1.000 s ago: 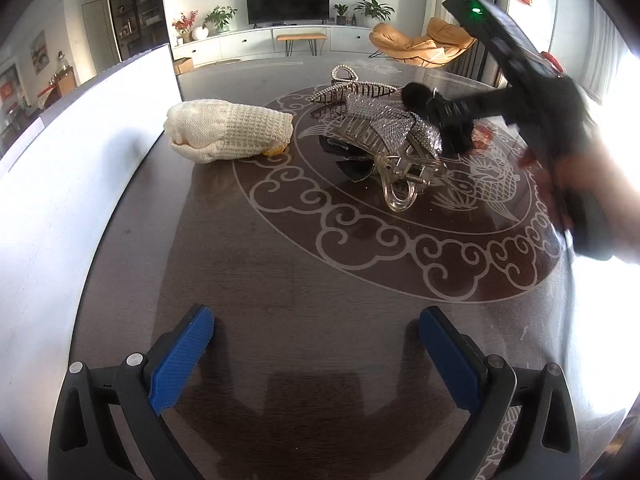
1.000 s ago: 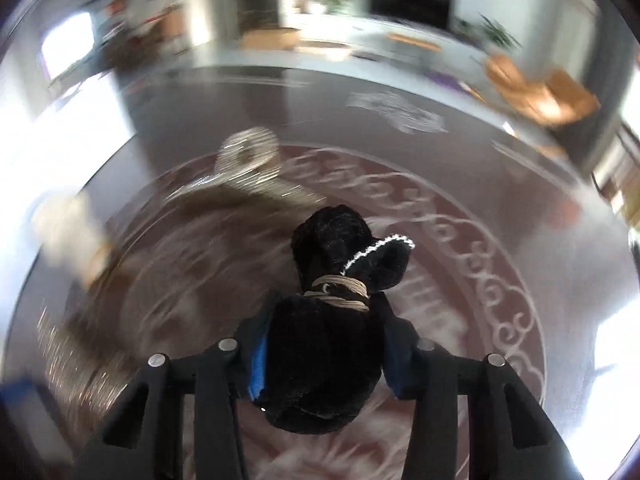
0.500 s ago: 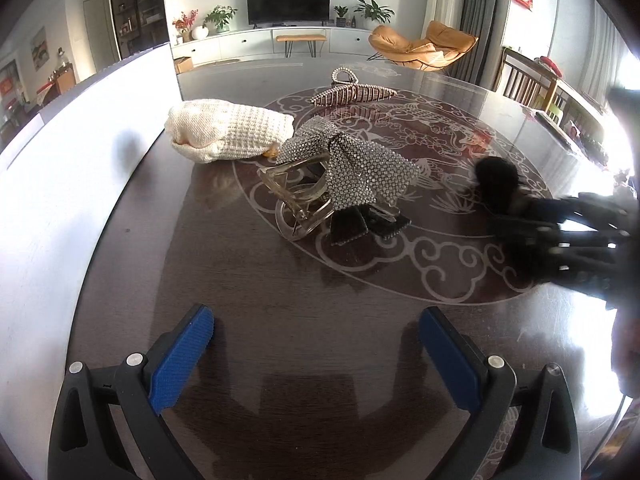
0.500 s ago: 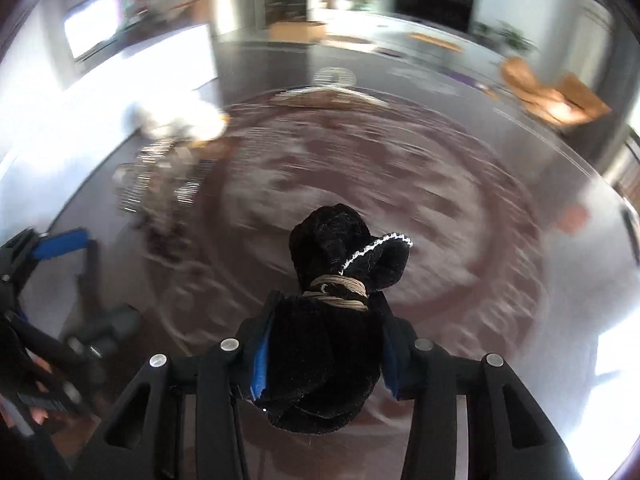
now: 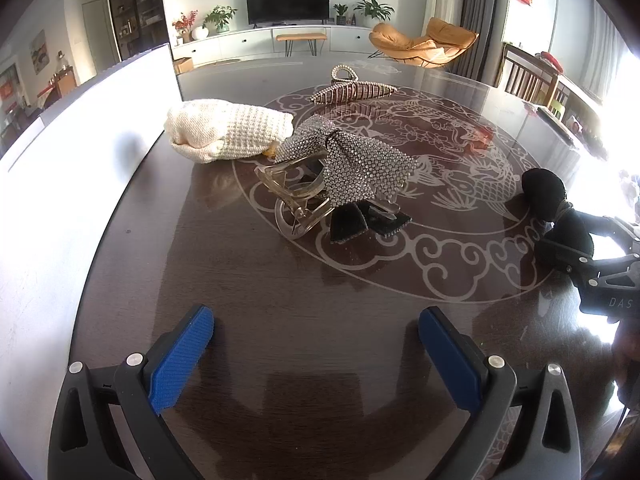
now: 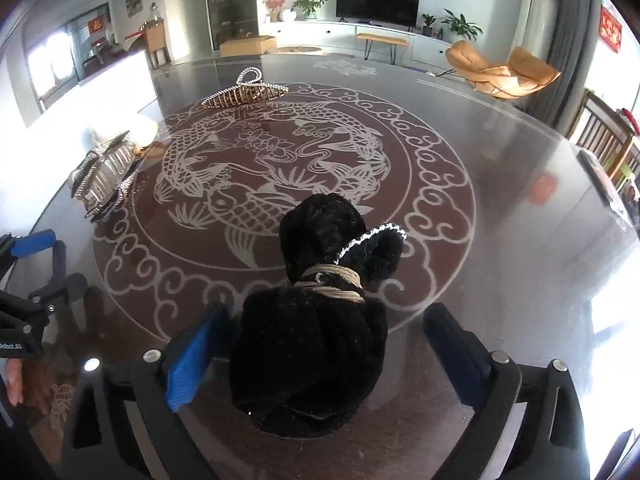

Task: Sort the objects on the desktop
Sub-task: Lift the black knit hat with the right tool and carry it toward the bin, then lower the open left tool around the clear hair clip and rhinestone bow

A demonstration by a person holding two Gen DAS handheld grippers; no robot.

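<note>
A black plush hair bow [image 6: 316, 340] with a beige tie and a rhinestone edge lies on the dark table [image 6: 500, 208]. It sits between the jaws of my right gripper [image 6: 326, 320], which are opening; the blue pads [image 6: 188, 364] stand clear of it. The left wrist view shows the same bow [image 5: 556, 208] at the far right. My left gripper [image 5: 316, 316] hovers open over bare table with nothing between its fingers. Ahead of it lie a rhinestone bow clip [image 5: 348, 160] on a clear claw clip [image 5: 296, 204], a cream knitted pouch [image 5: 228, 132] and a beaded claw clip [image 5: 352, 90].
A white panel [image 5: 80, 160] runs along the table's left side. The table carries a pale fish-and-cloud pattern [image 6: 280, 152]. Wooden chairs [image 6: 604, 140] stand at the right edge. A hand [image 6: 16, 384] holds the left gripper at the lower left of the right wrist view.
My right gripper carried the black bow from over the clip pile to the table's right side and set it down. Its jaws then spread off the bow. The left gripper stayed still.
</note>
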